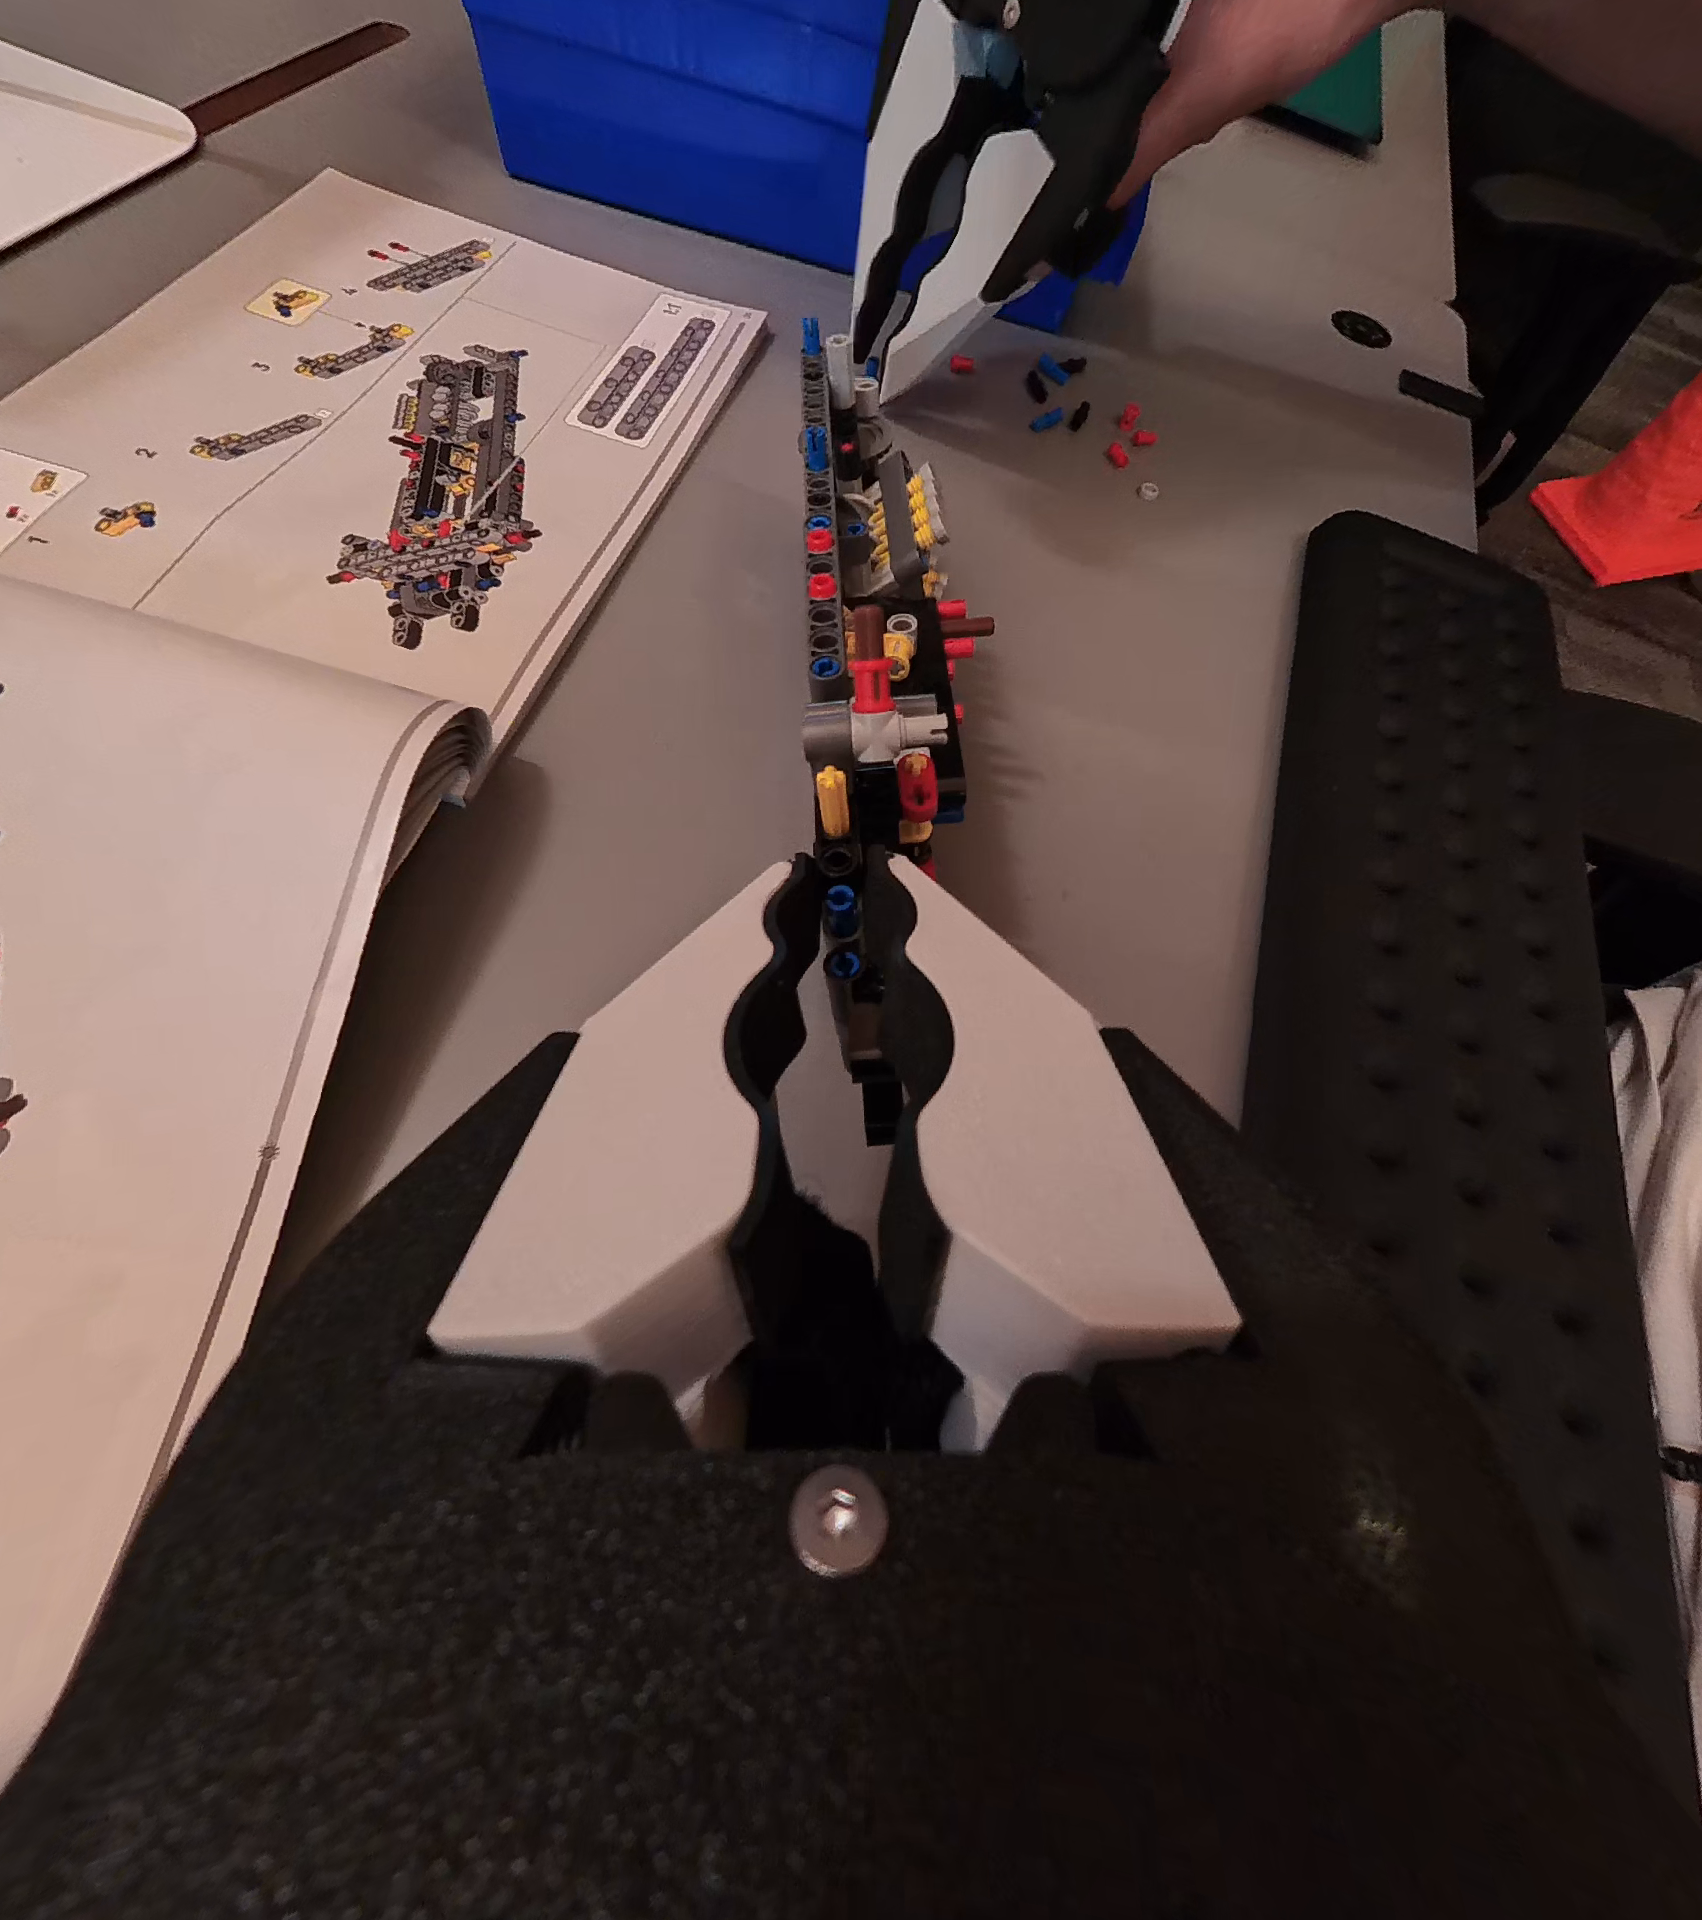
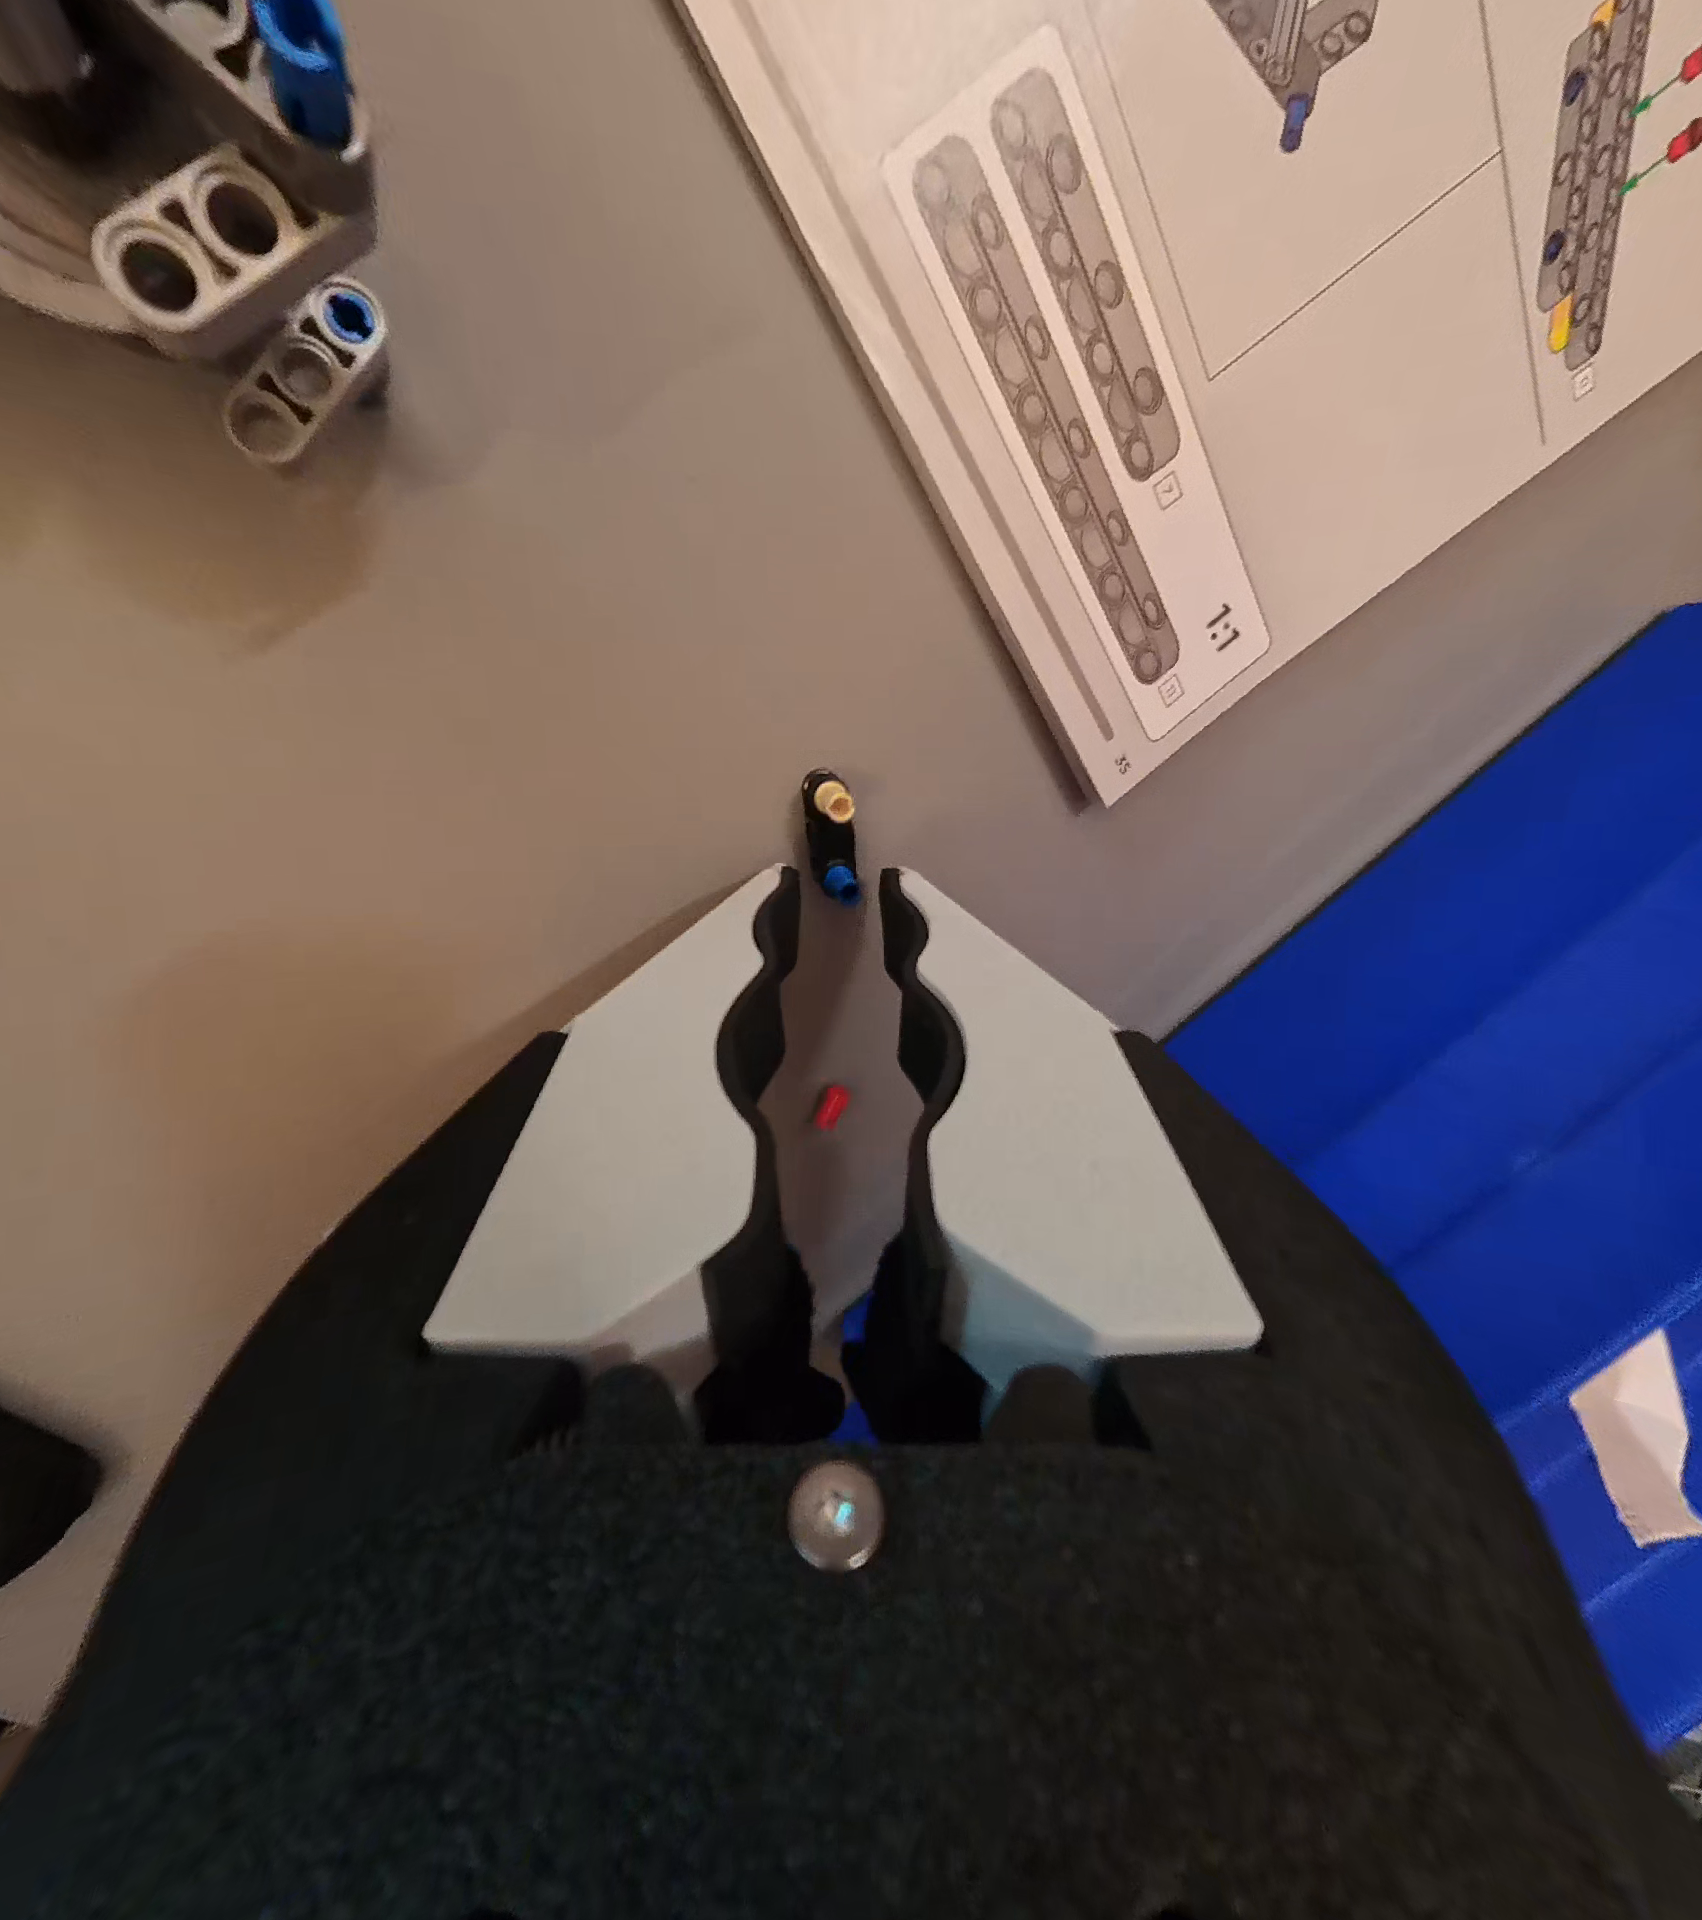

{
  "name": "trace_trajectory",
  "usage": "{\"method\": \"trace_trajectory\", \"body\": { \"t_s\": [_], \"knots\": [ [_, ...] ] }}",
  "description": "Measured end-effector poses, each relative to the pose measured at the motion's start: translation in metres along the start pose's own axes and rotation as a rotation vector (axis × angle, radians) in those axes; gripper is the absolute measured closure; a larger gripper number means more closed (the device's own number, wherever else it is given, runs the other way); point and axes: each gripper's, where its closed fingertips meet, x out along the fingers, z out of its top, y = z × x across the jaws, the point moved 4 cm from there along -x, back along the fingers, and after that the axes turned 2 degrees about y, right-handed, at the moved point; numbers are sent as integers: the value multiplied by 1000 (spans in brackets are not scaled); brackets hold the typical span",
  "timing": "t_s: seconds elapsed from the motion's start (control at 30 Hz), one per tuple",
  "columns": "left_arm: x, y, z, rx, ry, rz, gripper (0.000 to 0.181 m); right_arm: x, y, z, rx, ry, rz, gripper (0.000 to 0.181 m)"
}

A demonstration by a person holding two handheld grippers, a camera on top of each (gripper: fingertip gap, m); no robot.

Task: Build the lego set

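My left gripper [image 1: 852, 878] is shut on the near end of a long lego assembly [image 1: 868, 665], a grey beam frame with red, blue and yellow pins, held on edge over the table. Its far end shows in the right wrist view [image 2: 192, 239]. My right gripper [image 2: 836, 878] is open, pointing down at the table beside the assembly's far end, and also shows in the left wrist view [image 1: 930, 332]. A small black connector with a tan and a blue pin [image 2: 829, 836] lies just ahead of its tips. A red pin [image 2: 831, 1107] lies on the table between its fingers.
An open instruction booklet [image 1: 307, 436] lies to the left. A blue bin [image 1: 681, 114] stands behind. Several loose red, blue and black pins [image 1: 1086, 410] lie on the table. A black padded armrest [image 1: 1429, 831] and an orange cone [image 1: 1688, 457] are at the right.
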Motion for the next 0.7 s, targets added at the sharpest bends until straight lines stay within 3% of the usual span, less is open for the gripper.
{"method": "trace_trajectory", "body": {
  "t_s": [0.33,0.57,0.63,0.7],
  "knots": [
    [0,6,-2,-46,-3,-44,175,2,3,13,-21,-6,47,175],
    [7,8,-19,-292,52,-238,175,-99,80,82,156,-647,284,175],
    [8,4,-25,-334,99,-278,174,-108,108,94,216,-782,321,175],
    [8,-2,-34,-389,144,-301,174,-100,133,101,266,-804,338,175]
  ]
}}
